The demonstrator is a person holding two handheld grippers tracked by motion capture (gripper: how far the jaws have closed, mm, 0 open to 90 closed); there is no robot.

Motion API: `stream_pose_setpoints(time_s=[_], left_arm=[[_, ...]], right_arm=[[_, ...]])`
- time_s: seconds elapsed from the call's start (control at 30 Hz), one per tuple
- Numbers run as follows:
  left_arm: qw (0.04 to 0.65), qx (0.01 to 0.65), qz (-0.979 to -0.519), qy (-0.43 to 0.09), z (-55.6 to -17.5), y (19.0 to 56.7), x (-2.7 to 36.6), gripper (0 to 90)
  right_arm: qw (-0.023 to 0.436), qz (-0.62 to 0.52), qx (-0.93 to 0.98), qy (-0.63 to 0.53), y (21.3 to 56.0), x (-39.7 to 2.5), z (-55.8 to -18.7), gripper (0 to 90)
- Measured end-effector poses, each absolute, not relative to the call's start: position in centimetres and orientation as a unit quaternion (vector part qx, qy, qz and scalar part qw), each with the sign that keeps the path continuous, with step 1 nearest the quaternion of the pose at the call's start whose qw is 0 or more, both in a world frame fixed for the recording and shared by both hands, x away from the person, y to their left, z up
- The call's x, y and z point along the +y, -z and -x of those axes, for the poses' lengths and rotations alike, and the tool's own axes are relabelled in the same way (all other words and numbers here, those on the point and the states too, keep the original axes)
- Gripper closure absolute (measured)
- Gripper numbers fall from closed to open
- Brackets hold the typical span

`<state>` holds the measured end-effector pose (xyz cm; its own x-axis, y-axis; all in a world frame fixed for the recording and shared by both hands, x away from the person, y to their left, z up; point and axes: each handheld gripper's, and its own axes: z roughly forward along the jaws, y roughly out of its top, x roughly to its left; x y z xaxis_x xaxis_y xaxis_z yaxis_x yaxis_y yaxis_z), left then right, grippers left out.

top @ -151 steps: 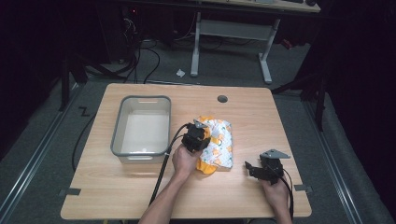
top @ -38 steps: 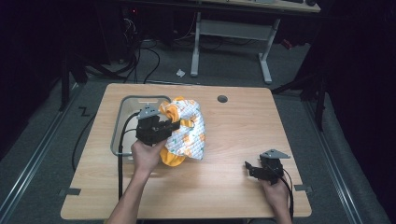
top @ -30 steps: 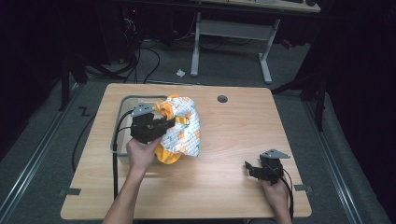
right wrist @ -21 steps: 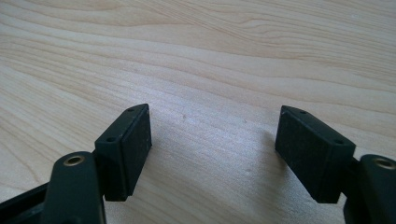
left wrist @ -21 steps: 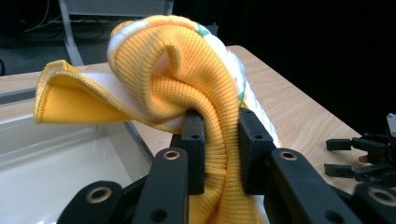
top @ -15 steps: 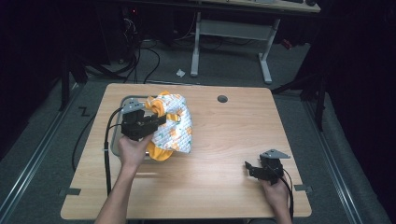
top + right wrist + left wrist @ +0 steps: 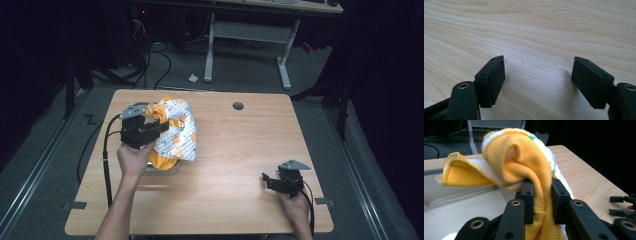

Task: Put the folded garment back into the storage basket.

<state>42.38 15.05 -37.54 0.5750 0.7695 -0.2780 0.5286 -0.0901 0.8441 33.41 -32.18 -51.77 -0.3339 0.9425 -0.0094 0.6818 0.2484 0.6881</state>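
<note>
A yellow and white patterned cloth (image 7: 179, 134) hangs bunched from my left gripper (image 7: 158, 127), which is held above the clear plastic bin (image 7: 168, 170) at the table's left. In the left gripper view the jaws are shut on a yellow ribbed fold of the cloth (image 7: 529, 157), with the gripper (image 7: 540, 195) over the bin's pale inside (image 7: 461, 205). The cloth and hand hide most of the bin from above. My right gripper (image 7: 269, 179) rests low at the table's front right, open, with only bare wood between its fingers (image 7: 539, 82).
The wooden table (image 7: 240, 145) has a round cable hole (image 7: 238, 106) near its far edge. My left gripper's cable (image 7: 106, 165) trails down the left side. The other gripper (image 7: 624, 206) shows far right in the left gripper view. Desk legs and cables stand on the floor beyond.
My left gripper has lifted the cloth from the table's middle and carried it left, over the bin. The right gripper has stayed still and open.
</note>
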Motion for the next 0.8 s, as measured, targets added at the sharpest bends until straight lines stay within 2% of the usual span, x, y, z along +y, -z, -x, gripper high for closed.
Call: stream_pose_setpoints(time_s=[0.8], left_arm=[[0.486,0.466,-0.729,-0.125,-43.3,37.8,17.4,75.4]], right_arm=[[0.217,-0.535,0.76,-0.3,51.8,-32.2,-33.4,27.1]])
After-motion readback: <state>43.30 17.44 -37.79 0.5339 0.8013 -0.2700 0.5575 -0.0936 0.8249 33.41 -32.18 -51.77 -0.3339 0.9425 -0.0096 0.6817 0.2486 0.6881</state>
